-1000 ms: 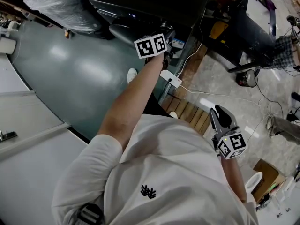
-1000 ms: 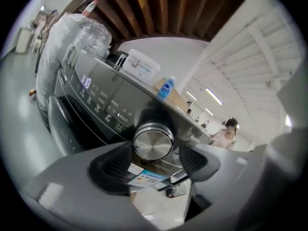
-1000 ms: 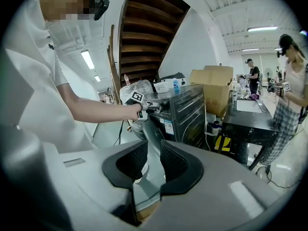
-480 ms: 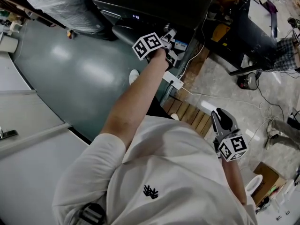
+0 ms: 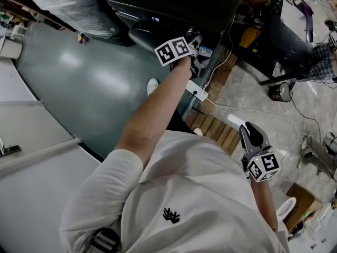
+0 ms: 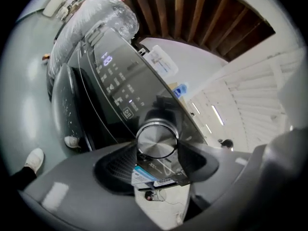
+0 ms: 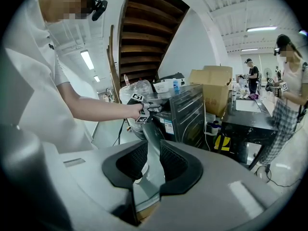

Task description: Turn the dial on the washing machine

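Now your left gripper (image 5: 194,44) has just been closing its jaws onto the dial (image 6: 156,140) between them. Keep that grip square and roll steadily. Your right gripper (image 7: 154,162) hangs empty, jaws slightly apart.

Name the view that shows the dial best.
Left gripper view: the metal dial sits centred between the jaws of the left claw, which have just been closing. Head view: that claw hides it. Right gripper view: too distant to make out.
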Available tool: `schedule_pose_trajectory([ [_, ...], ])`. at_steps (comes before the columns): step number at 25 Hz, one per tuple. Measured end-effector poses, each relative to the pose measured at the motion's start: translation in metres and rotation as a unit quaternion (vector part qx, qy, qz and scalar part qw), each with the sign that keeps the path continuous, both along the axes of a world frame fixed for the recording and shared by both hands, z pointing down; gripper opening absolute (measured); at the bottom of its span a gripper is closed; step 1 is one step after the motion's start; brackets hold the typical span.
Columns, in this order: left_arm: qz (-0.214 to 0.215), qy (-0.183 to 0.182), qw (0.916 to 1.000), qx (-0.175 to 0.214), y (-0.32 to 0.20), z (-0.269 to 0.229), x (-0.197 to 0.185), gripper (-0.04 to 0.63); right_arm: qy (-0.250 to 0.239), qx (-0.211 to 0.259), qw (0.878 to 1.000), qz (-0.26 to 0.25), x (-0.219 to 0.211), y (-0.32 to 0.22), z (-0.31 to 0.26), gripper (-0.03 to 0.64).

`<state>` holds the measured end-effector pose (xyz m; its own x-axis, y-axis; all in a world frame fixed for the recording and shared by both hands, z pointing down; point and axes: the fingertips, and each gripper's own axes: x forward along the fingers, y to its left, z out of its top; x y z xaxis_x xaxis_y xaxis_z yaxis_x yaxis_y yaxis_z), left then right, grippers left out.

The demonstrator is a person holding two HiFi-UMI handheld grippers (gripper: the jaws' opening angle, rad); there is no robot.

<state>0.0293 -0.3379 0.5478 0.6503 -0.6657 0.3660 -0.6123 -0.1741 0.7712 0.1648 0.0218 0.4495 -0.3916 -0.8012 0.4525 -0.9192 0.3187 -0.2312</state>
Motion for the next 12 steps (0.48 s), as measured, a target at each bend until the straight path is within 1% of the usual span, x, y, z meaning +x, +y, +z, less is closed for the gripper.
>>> schedule_pose_trajectory([
  [4,0.013,-0.072,0.9970,0.025,0.0006,-0.0002,-0.0021,0.318,-0.001,0.003,1.000,-0.001,0.0004,0.0001,0.0007,0.071],
  [5,0.015,-0.084,0.9959,0.029,0.0005,-0.0005,-0.0026,0.318,-0.002,0.003,1.000,-0.001,0.0006,0.0002,0.0013,0.071],
  [7,0.014,-0.086,0.9957,0.031,0.0003,-0.0009,-0.0029,0.319,-0.001,0.003,1.000,-0.001,0.0003,0.0004,0.0009,0.071],
  [12,0.011,-0.065,0.9976,0.024,0.0032,0.0005,-0.0016,0.319,-0.003,0.005,1.000,0.000,0.0028,0.0008,0.0022,0.071],
])
